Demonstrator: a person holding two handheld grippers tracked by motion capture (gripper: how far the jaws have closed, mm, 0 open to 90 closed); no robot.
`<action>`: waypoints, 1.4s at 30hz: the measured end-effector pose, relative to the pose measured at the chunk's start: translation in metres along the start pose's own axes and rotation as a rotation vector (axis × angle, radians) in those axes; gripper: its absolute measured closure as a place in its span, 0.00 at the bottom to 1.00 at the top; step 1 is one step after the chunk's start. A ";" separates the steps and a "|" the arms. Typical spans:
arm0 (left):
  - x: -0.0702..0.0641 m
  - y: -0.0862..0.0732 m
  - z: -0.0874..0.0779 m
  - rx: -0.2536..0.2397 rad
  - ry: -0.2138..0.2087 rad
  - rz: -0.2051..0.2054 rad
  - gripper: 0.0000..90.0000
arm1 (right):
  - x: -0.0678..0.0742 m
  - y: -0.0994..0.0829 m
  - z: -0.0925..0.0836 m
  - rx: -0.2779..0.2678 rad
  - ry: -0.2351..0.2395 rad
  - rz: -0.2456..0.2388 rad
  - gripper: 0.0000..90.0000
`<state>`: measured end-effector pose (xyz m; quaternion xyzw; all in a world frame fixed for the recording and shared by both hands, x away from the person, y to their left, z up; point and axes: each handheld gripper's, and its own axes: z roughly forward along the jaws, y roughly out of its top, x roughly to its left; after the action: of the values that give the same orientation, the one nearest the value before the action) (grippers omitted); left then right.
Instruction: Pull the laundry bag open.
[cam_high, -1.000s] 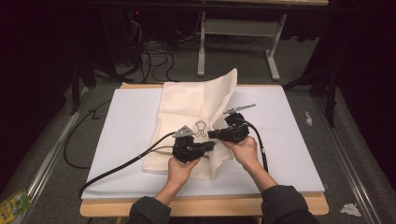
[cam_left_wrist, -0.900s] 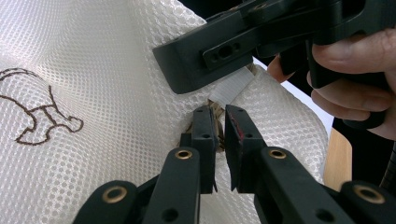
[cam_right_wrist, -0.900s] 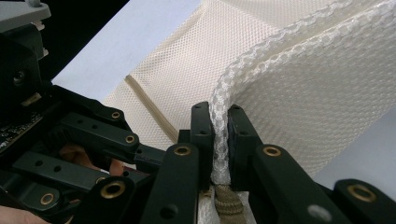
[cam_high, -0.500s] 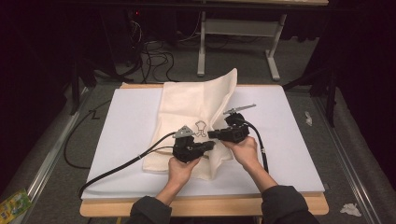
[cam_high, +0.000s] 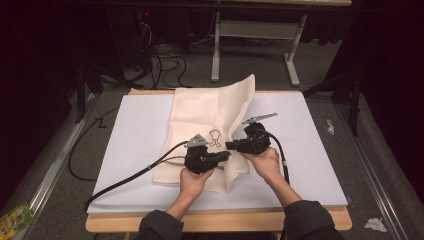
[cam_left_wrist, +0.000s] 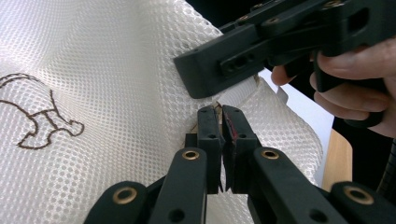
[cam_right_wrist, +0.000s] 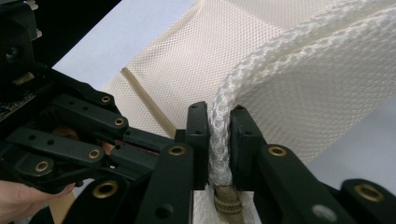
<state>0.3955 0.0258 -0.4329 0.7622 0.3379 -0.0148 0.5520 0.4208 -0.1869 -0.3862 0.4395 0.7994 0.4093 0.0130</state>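
1. The cream mesh bag (cam_high: 212, 132) lay on the white worktop (cam_high: 310, 150), running from the far edge toward the person, its near end lifted between the two tools.
2. The left tongs (cam_left_wrist: 220, 122) were pressed together on a thin bit at the bag's edge, possibly the zip pull, though it was too small to be sure.
3. The right tongs (cam_right_wrist: 220, 135) pinched a bunched fold of the mesh; their jaws had just eased apart slightly, yet the fabric sat squeezed between the pads, with a tan zip end showing just below.
4. Handling call: this looked light, limp and floppy, an open net that would sag and bunch rather than hold its shape.
5. Best hold, I'd judge, was the thicker seam or zip tape; bare mesh could snag on the pads or stretch.
6. Markings: a small brown outline drawing (cam_left_wrist: 39, 116) sat on the bag's face, like a little figure. No lettering or brand could be read.
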 end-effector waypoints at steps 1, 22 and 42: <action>0.000 0.000 0.000 0.001 0.003 0.000 0.97 | 0.000 0.000 -0.001 0.005 0.002 -0.003 0.88; -0.001 0.001 -0.001 0.018 -0.002 0.006 0.97 | 0.005 -0.005 -0.011 0.043 -0.016 -0.044 0.94; 0.001 0.002 -0.001 0.063 0.015 0.012 0.97 | -0.008 -0.017 -0.021 0.039 -0.012 -0.031 0.94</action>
<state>0.3972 0.0268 -0.4312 0.7813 0.3369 -0.0163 0.5253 0.4060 -0.2114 -0.3861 0.4296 0.8140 0.3907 0.0156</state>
